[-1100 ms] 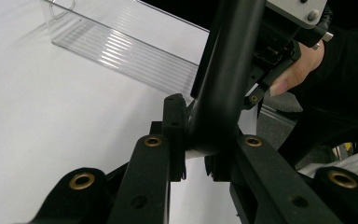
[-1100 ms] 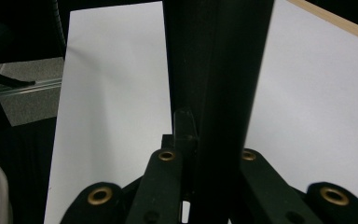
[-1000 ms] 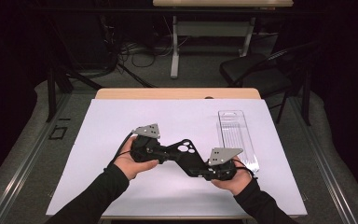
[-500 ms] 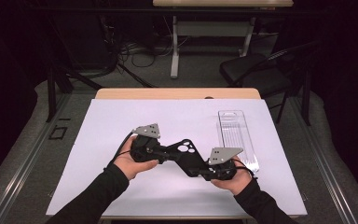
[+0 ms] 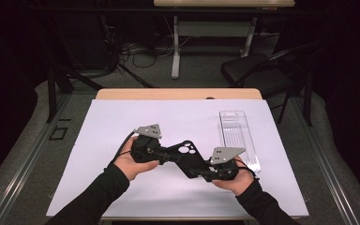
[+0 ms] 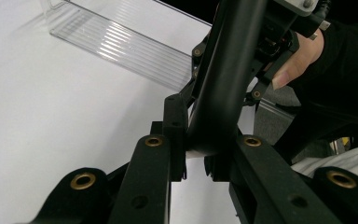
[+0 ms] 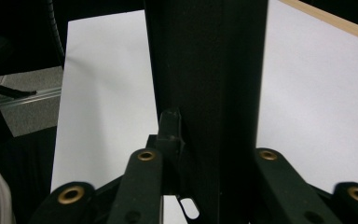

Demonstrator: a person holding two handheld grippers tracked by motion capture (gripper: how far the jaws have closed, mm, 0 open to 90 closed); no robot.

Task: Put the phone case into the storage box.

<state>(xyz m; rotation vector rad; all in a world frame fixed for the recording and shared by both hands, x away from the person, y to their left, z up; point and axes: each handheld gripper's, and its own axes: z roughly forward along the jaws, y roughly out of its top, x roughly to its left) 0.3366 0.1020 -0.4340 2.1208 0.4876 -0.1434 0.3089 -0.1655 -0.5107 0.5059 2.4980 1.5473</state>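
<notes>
A flat black plate with round holes (image 5: 186,152) hangs just above the white sheet between my two grippers. My left gripper (image 5: 163,154) holds its left end, shut on it, and my right gripper (image 5: 198,170) is shut on its right end. In the left gripper view the plate (image 6: 230,65) rises as a dark bar from between my left gripper's jaws (image 6: 200,142), with the other hand (image 6: 298,56) beyond it. In the right gripper view the plate (image 7: 205,65) stands broad and upright in my right gripper (image 7: 209,140).
A clear ribbed plastic tray (image 5: 238,136) lies on the white sheet (image 5: 117,122) to the right, just beyond my right hand; it also appears in the left gripper view (image 6: 121,42). A dark chair (image 5: 258,70) and cables stand past the table's far edge.
</notes>
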